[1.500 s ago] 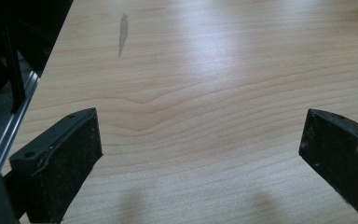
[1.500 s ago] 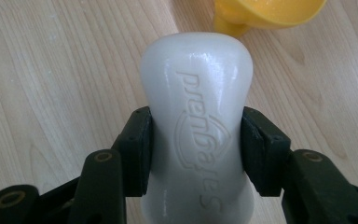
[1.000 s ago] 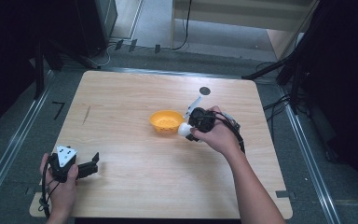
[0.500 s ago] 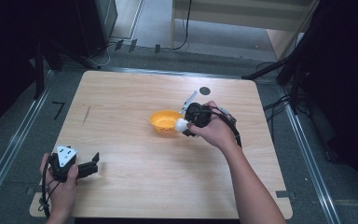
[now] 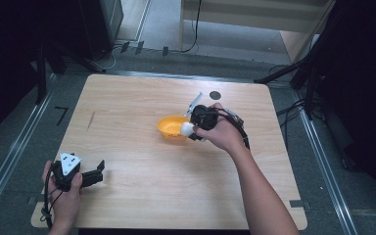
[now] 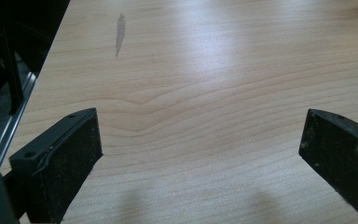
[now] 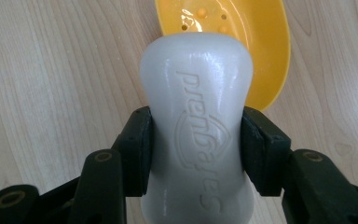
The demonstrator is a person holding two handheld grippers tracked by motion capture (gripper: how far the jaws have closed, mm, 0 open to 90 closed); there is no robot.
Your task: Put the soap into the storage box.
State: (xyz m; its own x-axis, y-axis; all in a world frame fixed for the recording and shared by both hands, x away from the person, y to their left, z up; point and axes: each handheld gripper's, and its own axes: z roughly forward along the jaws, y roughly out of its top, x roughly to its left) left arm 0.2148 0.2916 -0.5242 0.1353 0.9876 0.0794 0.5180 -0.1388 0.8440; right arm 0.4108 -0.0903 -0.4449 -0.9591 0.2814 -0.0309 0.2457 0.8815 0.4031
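Observation:
A small white plastic bottle [image 7: 196,126] with raised lettering is clamped at its waist by my right gripper [image 7: 196,154]. Its far end reaches over the near rim of an orange bowl [image 7: 256,42]. From the high view the right gripper [image 5: 195,131] holds the white bottle [image 5: 186,129] at the right edge of the orange bowl [image 5: 170,126], near the table's middle. My left gripper [image 5: 98,172] rests near the front left corner, jaws wide apart with only bare wood between them; its fingers [image 6: 60,163] frame the tabletop.
The light wooden table [image 5: 127,112] carries a dark streak [image 5: 91,120] at left and a dark round spot [image 5: 215,95] at the back right. Cables trail from the right hand. Metal rails and dark floor surround the table.
The right hand shifted slightly left and back, bringing the white bottle closer over the bowl's rim. The left hand kept still.

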